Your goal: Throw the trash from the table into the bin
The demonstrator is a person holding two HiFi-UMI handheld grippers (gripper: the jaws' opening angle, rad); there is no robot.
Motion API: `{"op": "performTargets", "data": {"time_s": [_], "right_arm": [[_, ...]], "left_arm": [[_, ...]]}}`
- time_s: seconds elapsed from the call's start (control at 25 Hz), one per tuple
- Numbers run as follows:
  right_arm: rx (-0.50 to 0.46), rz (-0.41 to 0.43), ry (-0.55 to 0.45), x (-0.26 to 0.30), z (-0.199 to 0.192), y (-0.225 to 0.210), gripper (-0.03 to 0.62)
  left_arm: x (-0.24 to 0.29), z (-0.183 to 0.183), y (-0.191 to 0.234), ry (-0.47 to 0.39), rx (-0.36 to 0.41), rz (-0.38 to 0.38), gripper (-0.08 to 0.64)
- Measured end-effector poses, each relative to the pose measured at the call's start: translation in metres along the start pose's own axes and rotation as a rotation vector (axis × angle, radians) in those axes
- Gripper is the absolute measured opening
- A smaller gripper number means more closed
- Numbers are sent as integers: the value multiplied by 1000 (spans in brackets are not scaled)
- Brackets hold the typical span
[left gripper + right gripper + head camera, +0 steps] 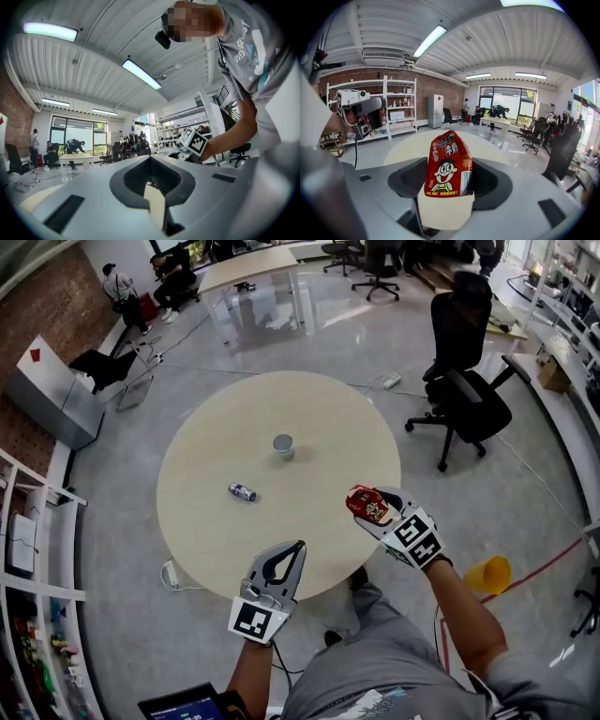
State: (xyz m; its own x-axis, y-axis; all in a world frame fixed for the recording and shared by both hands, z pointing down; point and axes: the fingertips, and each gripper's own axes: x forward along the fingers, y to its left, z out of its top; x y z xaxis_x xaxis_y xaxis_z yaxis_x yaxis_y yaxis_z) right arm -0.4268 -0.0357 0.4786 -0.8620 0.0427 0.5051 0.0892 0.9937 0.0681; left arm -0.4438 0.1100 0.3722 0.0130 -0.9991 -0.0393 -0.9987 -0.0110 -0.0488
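Note:
My right gripper [367, 505] is shut on a red snack packet [367, 504] with a cartoon face, held over the round table's near right edge; the right gripper view shows the packet [448, 164] upright between the jaws. My left gripper [292, 554] hovers shut and empty over the table's near edge, its jaws pressed together [151, 197]. On the table lie a small can [242, 491] on its side and a grey paper cup [283, 446] standing upright near the middle. No bin is recognisable.
The round beige table [206, 465] stands on a glossy floor. A black office chair [467, 390] is at the far right, an orange object [488, 574] on the floor at my right, shelves [33, 596] along the left, people at the far left.

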Motion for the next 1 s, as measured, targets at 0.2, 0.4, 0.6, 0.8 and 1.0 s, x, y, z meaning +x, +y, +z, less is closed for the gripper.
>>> {"op": "performTargets", "data": {"time_s": [0.2,0.4,0.6,0.8,1.0], "right_arm": [[23,-119,-96,-112,-4,42,290],[72,-246,-168,-226,-16,44,290],[163,-412,-175,-354,-110,1,290],[296,-542,-129,-478,-248,-62,290],[408,-614,-56,-578,-404,-141,290]], "left_arm": [[-12,21,-85,-53,43,-143,41],[17,51,-177,-83,56,-296,41],[87,42,-306,-58,85,-478,41],[195,-5,-467,-35,43,-681,41],[315,-84,-642,24,-18,-847,41]]}}
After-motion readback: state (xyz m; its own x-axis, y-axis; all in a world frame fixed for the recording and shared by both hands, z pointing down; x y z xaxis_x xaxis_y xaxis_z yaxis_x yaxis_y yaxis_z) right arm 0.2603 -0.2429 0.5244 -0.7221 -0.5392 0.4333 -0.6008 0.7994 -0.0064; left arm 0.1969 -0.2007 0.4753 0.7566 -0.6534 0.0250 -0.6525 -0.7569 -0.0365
